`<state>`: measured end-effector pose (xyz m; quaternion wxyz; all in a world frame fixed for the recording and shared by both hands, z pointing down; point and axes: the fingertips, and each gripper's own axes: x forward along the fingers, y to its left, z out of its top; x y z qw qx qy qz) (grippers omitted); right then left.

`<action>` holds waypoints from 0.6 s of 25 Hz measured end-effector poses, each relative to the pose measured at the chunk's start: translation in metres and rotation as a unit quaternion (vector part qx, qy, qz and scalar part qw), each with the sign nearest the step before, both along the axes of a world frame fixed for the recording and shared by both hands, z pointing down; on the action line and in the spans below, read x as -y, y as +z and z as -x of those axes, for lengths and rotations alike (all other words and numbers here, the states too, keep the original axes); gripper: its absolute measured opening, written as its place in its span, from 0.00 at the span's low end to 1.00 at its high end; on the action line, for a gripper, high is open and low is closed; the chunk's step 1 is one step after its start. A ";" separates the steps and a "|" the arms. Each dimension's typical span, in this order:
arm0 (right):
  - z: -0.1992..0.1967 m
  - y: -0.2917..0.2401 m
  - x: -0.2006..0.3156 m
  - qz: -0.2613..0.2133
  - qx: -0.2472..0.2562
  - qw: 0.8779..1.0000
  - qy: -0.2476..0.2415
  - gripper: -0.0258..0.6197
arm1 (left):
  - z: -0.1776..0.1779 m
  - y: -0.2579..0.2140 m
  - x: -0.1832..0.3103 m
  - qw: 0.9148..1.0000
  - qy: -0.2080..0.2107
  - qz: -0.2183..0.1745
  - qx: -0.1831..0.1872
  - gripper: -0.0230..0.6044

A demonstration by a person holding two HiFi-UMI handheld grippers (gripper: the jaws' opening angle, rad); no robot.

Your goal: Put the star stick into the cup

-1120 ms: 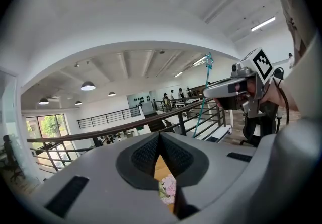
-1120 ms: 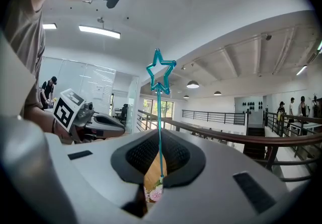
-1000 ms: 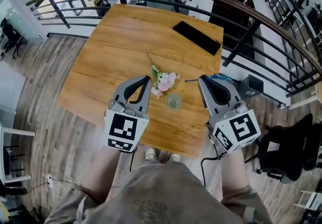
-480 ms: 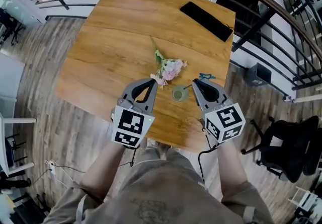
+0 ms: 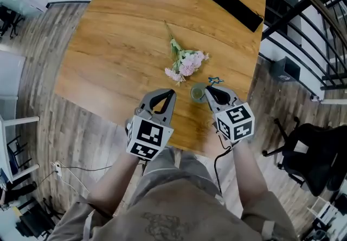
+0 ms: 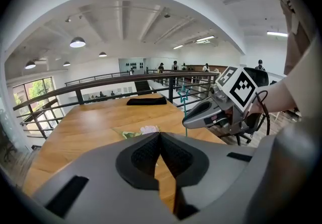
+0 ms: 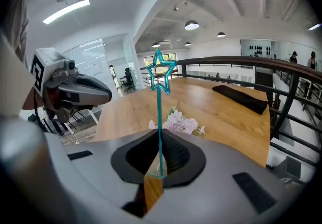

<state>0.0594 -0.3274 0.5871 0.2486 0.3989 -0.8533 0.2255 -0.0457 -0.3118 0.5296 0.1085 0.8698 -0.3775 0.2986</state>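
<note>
Head view | R gripper [image 5: 209, 89] clamped on star stick [image 7: 160, 117], stick upright | cup [image 5: 198, 92] just left of its tips | L gripper [image 5: 171, 93] shut, empty, farther off

The left gripper [image 5: 172, 93] sits just below the middle of the head view. Its jaws are pressed together with nothing between them, and its tips point up and slightly right. The right gripper [image 5: 208, 89] is beside it on the right at about the same height. Its tips angle up and left, and its jaws are clamped on the thin stem of the star stick [image 7: 160, 117], which stands upright. The two sets of tips are near each other but apart. The bare left forearm [image 5: 111, 180] and right forearm [image 5: 246, 172] run down toward the bottom of the frame.
</note>
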 end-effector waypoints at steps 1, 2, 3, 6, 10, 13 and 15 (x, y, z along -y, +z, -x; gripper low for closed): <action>0.001 0.005 0.001 0.005 -0.003 1.000 -0.002 0.10 | 0.000 0.004 -0.001 1.000 0.000 0.004 0.000 0.06; 0.002 0.010 0.001 0.010 -0.007 1.000 -0.003 0.10 | 0.000 0.006 -0.002 1.000 0.000 0.007 0.000 0.06; 0.003 0.015 0.000 0.015 -0.010 1.000 -0.003 0.10 | -0.001 0.008 -0.003 1.000 0.001 0.010 -0.001 0.06; 0.003 0.022 -0.001 0.020 -0.008 1.000 0.003 0.10 | -0.002 0.012 -0.006 1.000 0.002 0.015 -0.005 0.06; 0.000 0.032 0.000 0.033 -0.016 0.999 0.024 0.14 | -0.001 0.014 -0.008 1.000 -0.001 0.015 -0.007 0.06; -0.005 0.036 -0.002 0.041 -0.015 0.998 0.039 0.36 | 0.002 0.011 -0.008 1.000 -0.005 0.010 -0.006 0.06; -0.007 0.032 -0.004 0.041 -0.006 0.998 0.047 0.36 | 0.005 0.009 -0.008 1.000 -0.006 0.005 -0.003 0.06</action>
